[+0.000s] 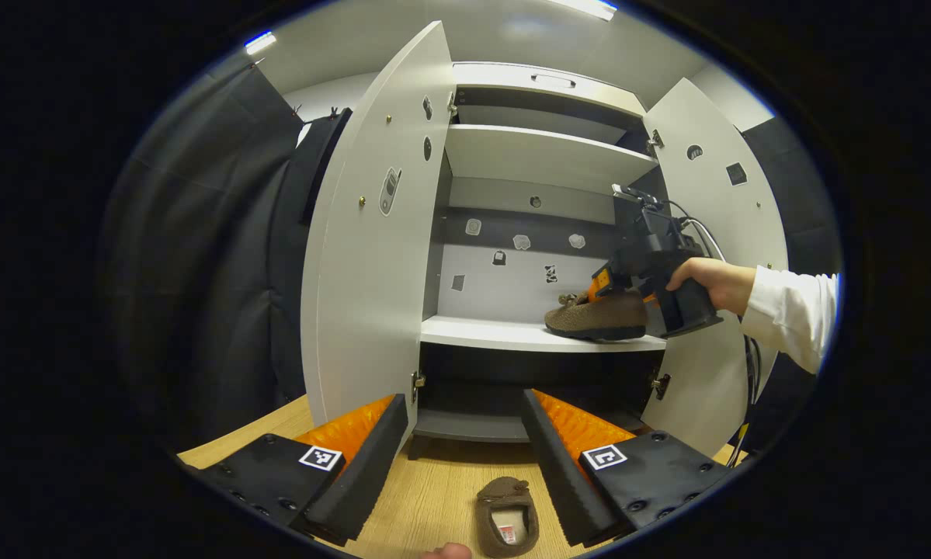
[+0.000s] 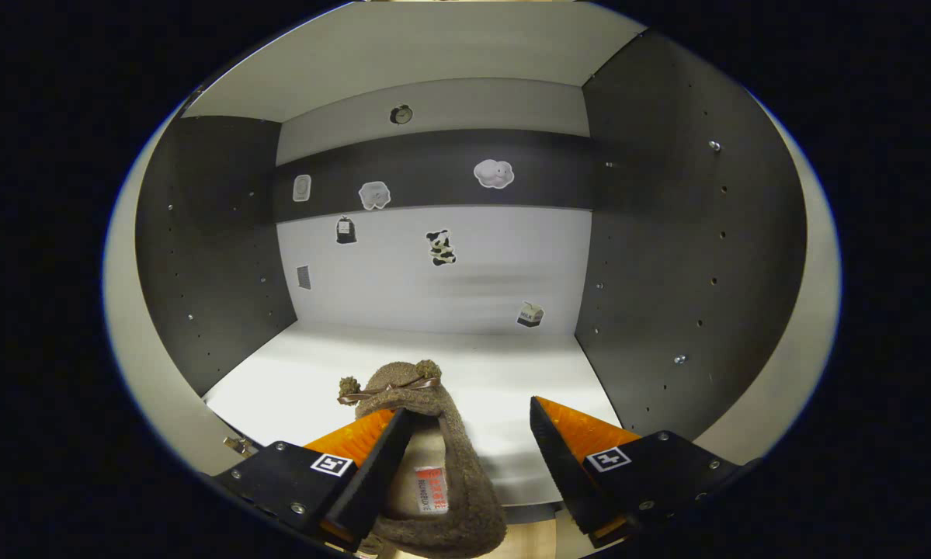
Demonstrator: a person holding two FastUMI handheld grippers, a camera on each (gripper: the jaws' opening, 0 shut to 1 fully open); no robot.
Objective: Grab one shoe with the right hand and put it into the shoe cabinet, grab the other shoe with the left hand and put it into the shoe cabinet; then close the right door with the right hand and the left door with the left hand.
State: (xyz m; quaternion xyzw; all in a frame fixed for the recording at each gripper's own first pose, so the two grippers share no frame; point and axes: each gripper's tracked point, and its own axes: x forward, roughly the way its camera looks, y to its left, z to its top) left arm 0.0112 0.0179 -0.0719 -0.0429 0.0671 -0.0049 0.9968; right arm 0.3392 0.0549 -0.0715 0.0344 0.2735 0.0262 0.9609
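Cabinet shelf (image 2: 294,373) bare beyond shoe (image 2: 426,458); right claw (image 2: 465,454) spread.

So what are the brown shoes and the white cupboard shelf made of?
The shoe on the floor and the shoe on the shelf look like fuzzy brown fleece or wool: nubbly, matte pile, pale soft lining. The shelf looks like smooth white laminated board: flat, faint sheen, no grain. I can't tell what is under the coating.

Bright ceiling strip lights (image 1: 589,8), sharp focus, strong fisheye bending at edges.
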